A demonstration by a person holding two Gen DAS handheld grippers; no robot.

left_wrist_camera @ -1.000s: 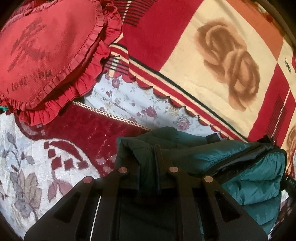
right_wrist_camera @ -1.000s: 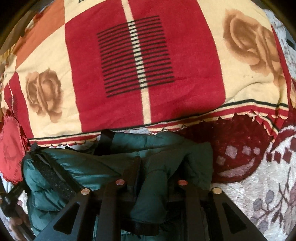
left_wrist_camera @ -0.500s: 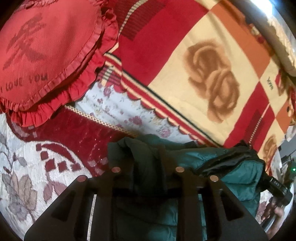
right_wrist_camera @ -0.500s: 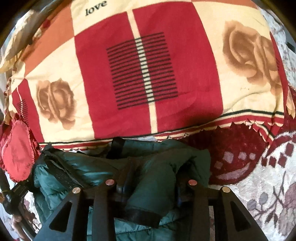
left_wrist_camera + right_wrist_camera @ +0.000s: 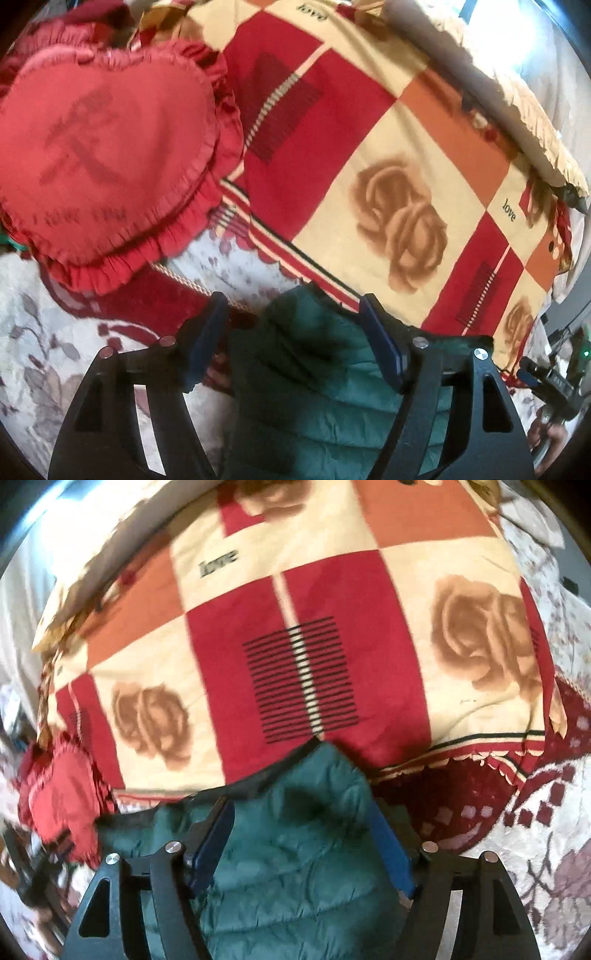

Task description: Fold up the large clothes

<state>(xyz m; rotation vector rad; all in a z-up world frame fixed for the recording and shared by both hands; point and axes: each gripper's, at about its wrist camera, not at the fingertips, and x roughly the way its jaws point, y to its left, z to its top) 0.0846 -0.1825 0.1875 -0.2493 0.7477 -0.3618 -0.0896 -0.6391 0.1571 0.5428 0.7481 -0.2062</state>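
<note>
Our left tongs (image 5: 295, 336) and right tongs (image 5: 303, 834) are both opening wide — the green jacket (image 5: 317, 391) lies between the pads of each, gripped by neither. It rests bunched on the bed's flowered cover (image 5: 535, 849). Beyond lie the rose blanket (image 5: 388, 155) and — at left — a red heart pillow (image 5: 110, 147).

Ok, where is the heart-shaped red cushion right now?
The red cushion fills the upper left of the left wrist view, lying partly on the rose-patterned blanket; in the right wrist view it sits at the left edge, left of the green jacket.
</note>
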